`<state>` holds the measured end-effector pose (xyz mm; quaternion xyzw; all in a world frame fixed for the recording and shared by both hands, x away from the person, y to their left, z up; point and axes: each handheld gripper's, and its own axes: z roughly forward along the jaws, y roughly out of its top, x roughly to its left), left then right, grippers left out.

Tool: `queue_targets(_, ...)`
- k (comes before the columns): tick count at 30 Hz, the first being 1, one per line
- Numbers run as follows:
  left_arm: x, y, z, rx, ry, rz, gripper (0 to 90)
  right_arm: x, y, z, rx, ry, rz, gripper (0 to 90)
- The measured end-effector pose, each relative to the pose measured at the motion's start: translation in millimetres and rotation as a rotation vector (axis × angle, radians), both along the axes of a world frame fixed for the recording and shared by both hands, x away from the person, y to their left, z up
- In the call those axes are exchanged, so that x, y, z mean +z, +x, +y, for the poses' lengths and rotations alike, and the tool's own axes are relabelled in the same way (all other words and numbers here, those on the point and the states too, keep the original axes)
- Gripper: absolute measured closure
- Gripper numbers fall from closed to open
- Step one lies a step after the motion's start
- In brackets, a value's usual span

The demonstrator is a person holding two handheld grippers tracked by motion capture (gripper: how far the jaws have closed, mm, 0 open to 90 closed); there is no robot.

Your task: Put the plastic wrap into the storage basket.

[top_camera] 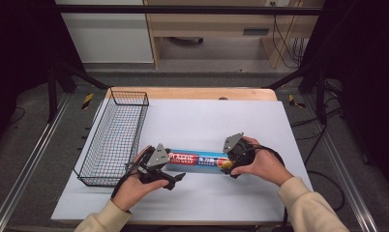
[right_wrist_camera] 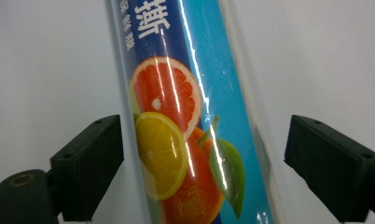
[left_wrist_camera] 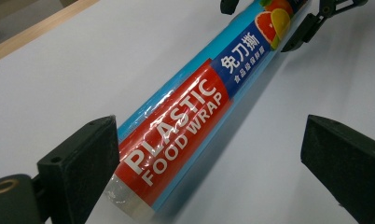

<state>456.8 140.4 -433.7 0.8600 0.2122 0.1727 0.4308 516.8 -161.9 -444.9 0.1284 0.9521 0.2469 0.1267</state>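
A long blue box of plastic food wrap [top_camera: 197,159], with a red label and citrus pictures, lies flat on the white sheet [top_camera: 207,121]. My left gripper [top_camera: 175,166] is open at the box's left end. In the left gripper view the box [left_wrist_camera: 185,121] runs beside the left jaw, and the gripper [left_wrist_camera: 209,121] has a wide gap to its other jaw. My right gripper [top_camera: 226,162] is open and straddles the right end. In the right gripper view the box [right_wrist_camera: 185,116] sits between the jaws of that gripper [right_wrist_camera: 203,121], nearer the left one, clear of the other.
A black wire basket [top_camera: 129,98] stands along the sheet's left side, close behind my left hand. The wooden table edge [top_camera: 192,93] shows beyond the sheet. Bare sheet extends behind and in front of the box.
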Motion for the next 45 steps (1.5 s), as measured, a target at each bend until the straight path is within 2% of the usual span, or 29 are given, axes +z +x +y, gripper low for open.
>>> queue_targets(7,-1.1,-0.8,-1.7,-0.018,0.015,0.005,4.8,-5.2,1.3,-0.2,0.033,-0.02,0.021,12.1)
queue_targets(13,-1.5,-1.9,-3.1,-0.026,0.038,0.003,4.8,-9.2,2.2,-0.7,0.035,-0.031,0.028,17.6)
queue_targets(15,-0.5,-2.0,-2.8,-0.024,0.039,0.001,4.8,-10.0,2.4,-0.5,0.038,-0.034,0.035,21.9)
queue_targets(19,0.9,-2.0,-2.4,-0.026,0.033,0.0,4.8,-10.5,2.3,0.0,0.048,-0.043,0.026,24.5)
queue_targets(25,2.5,-1.8,-0.5,-0.02,0.034,-0.002,4.9,-11.4,2.7,1.3,0.03,-0.059,0.017,27.5)
queue_targets(30,5.0,-1.7,1.1,-0.017,0.03,0.0,5.0,-11.3,-1.8,2.2,0.057,-0.075,-0.028,28.9)
queue_targets(34,12.8,-0.4,2.4,-0.023,0.032,-0.012,5.3,-11.5,-8.3,1.3,0.061,-0.061,-0.062,29.6)
queue_targets(37,17.9,2.5,3.5,-0.028,0.068,-0.02,5.4,-10.9,-13.9,2.5,0.062,-0.069,-0.102,29.9)
queue_targets(40,22.6,4.5,3.8,-0.032,0.084,-0.025,5.4,-6.6,-17.7,3.8,0.073,-0.077,-0.13,30.2)
queue_targets(45,30.1,7.4,2.2,-0.034,0.112,-0.038,5.5,-1.3,-22.0,4.2,0.085,-0.067,-0.147,30.3)
